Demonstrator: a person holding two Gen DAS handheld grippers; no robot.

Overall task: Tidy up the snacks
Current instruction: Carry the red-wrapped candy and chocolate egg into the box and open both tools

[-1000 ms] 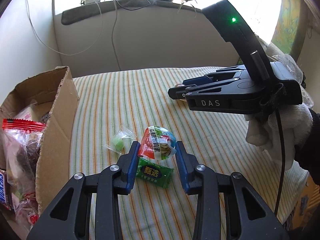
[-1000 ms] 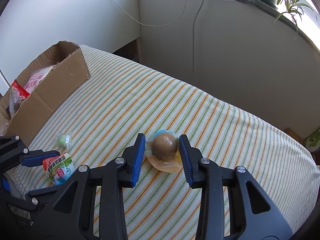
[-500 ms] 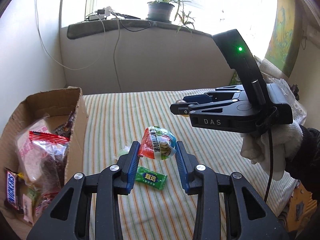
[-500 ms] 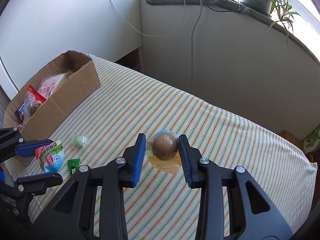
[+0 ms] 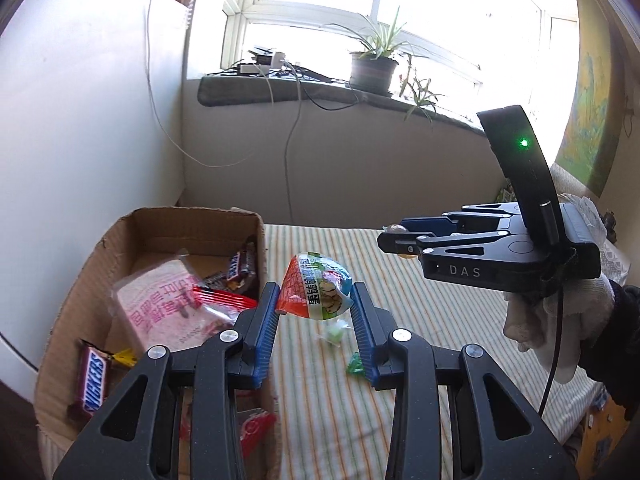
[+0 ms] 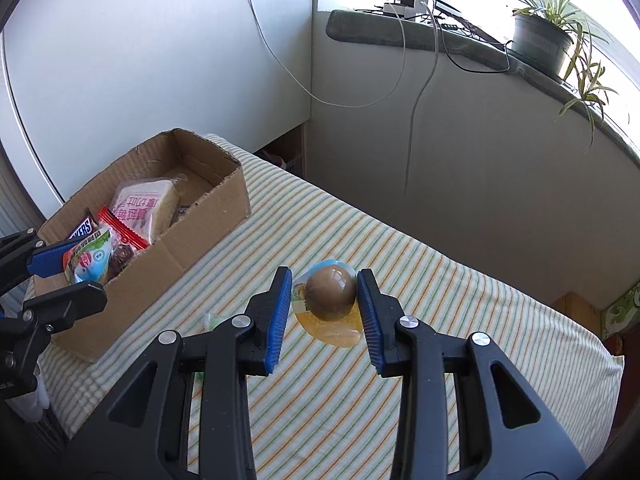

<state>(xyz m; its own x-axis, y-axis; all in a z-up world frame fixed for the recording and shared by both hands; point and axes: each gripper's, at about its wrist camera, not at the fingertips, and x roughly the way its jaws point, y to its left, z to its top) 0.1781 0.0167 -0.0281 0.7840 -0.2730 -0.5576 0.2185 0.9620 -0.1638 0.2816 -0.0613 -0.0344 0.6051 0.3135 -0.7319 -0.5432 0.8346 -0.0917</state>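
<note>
I've several snacks in the open cardboard box (image 5: pixel 256 236), my left gripper (image 5: pixel 314 312) clamping a red-and-green foil egg packet (image 5: pixel 316 290) and my right gripper (image 6: pixel 324 306) a brown egg in clear wrap (image 6: pixel 330 298), while two small green candies (image 5: pixel 335 330) lie unboxed on the striped cloth (image 5: pixel 420 340).

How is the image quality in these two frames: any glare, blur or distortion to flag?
Left wrist view: the window is blown out, the cardboard box bows under fisheye, and the quail-egg packet is sharp. Right wrist view: even light, a glint on the braised egg, and the windowsill curves.
</note>
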